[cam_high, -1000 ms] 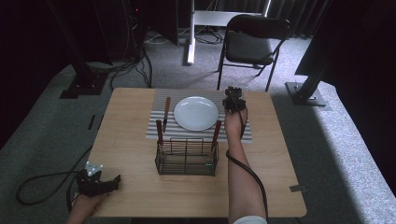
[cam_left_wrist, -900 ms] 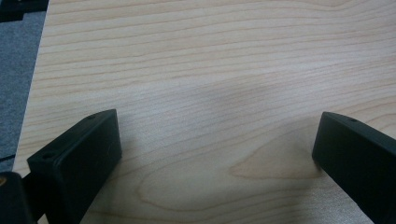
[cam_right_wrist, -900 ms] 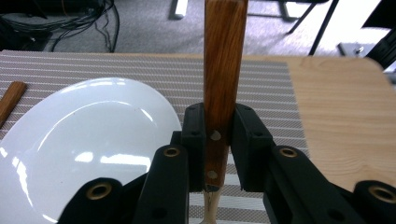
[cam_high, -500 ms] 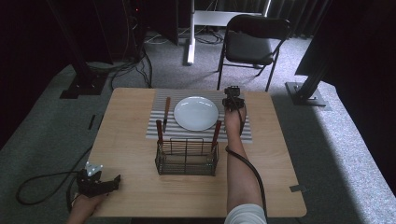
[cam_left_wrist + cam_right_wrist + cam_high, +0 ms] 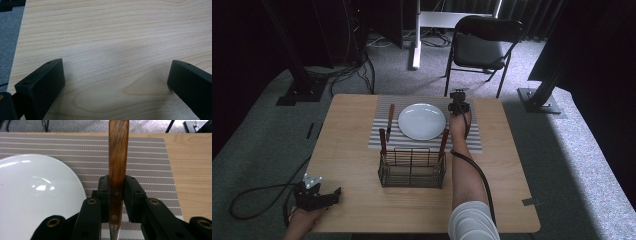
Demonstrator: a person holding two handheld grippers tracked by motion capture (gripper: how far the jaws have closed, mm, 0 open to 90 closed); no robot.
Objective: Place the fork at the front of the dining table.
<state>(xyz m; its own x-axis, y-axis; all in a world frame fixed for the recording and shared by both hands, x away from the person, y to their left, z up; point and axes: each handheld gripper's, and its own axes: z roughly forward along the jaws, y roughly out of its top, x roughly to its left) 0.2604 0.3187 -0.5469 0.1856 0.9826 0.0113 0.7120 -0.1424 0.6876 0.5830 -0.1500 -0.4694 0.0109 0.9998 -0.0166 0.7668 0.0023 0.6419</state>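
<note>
A: While the right arm reaches across the desk (image 5: 357,150) much as it did half a second ago, what has changed?

B: Little. The right claw (image 5: 458,106) has eased slightly toward twelve o'clock and sits over the striped placemat (image 5: 472,142), just off the three o'clock rim of the white plate (image 5: 422,121). The left claw (image 5: 318,192) remains at the desk's seven o'clock corner.

A: What is the right claw doing?

B: It is pinching a wooden-handled utensil (image 5: 117,167). In the right gripper view the handle stands between the two black jaws, which press on it from both sides.

A: How does that utensil look?

B: A flat handle of reddish-brown wood with dark grain and two metal rivets low on it. A sliver of bright metal shows beneath the jaws; which kind of utensil it is cannot be told.

A: And the left claw?

B: Spread wide. In the left gripper view its jaws stand well apart over bare pale wood, with nothing between them.

A: What else is on the desk?

B: A wire basket (image 5: 412,167) at six o'clock of the plate, with two wooden handles (image 5: 382,141) rising at its far corners, and a knife (image 5: 390,120) lying on the placemat at the plate's nine o'clock.
</note>
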